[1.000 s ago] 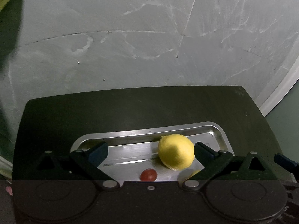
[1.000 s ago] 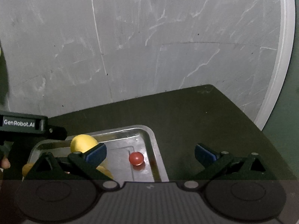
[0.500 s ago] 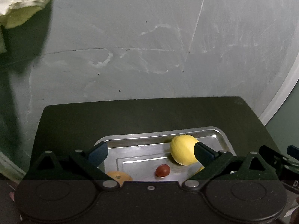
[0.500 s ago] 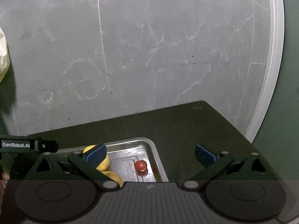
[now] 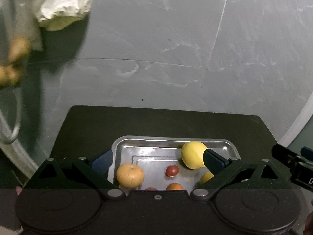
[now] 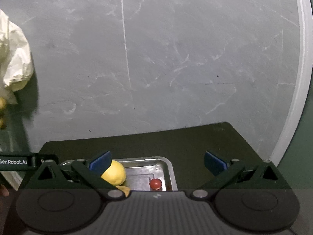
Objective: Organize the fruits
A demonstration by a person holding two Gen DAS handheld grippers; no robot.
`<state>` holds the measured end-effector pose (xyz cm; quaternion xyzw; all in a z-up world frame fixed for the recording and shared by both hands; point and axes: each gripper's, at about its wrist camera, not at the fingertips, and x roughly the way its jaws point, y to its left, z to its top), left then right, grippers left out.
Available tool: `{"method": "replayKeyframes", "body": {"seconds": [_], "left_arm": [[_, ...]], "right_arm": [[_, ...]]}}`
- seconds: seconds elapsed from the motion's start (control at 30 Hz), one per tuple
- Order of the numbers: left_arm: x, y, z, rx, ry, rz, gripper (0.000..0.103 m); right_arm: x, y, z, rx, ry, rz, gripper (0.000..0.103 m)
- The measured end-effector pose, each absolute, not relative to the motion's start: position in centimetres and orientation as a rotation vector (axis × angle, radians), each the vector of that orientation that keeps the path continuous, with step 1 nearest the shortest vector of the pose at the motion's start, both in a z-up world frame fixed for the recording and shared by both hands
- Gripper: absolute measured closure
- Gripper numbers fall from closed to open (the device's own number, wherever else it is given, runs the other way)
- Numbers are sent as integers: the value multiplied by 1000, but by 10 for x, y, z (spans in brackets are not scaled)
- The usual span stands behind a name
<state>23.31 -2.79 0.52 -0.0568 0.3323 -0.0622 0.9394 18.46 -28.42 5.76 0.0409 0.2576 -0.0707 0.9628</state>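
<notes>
Flanking tray (image 5: 125,146): white bag (image 5: 64,4)

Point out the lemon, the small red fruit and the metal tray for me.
lemon (image 5: 192,153): left wrist view, middle of its yellow skin.
small red fruit (image 5: 172,170): left wrist view, its centre.
metal tray (image 5: 148,140): left wrist view, far rim.

One tray (image 5: 125,146), six fruits (image 5: 194,154).

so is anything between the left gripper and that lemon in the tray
Nothing visible does. The left gripper is open above the steel tray, and the lemon lies by its right finger. The orange fruit and small red fruit lie apart from the lemon.
</notes>
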Motion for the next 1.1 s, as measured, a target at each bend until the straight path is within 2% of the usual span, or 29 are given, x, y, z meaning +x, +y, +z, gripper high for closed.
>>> {"method": "replayKeyframes", "body": {"seconds": [1.1], "left_arm": [[65, -74, 14, -165, 564, 125, 1]], "right_arm": [[79, -320, 72, 53, 474, 106, 0]]}}
